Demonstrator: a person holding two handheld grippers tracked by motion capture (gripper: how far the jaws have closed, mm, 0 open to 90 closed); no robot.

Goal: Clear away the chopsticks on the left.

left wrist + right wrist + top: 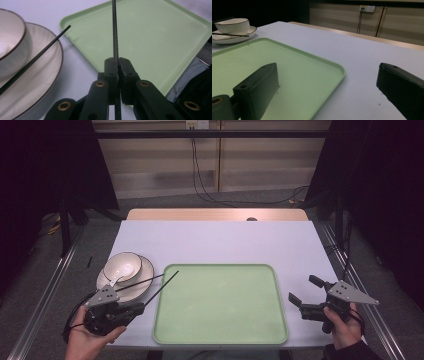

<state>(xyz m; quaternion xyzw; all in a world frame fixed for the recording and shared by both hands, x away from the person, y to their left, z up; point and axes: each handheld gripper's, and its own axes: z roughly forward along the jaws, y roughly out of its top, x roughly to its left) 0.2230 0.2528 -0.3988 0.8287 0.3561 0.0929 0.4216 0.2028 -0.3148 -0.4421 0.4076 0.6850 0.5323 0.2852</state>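
My left gripper (139,307) is at the table's front left, shut on a thin black chopstick (162,285) that slants up and right, its tip over the green tray's (220,330) left edge. In the left gripper view the jaws (117,62) pinch that chopstick (115,35), which points straight ahead over the tray (155,42). A second black chopstick (142,281) rests across the white plate (142,282), which carries a white bowl (122,266). My right gripper (304,289) is held open to the right of the tray with nothing between its fingers (259,85).
The bowl (233,25) and plate (239,38) stand at the table's left, just beyond the tray's (294,75) corner. The lavender table top (220,240) stretches behind the tray to a wooden strip. Metal rails run along both sides of the table.
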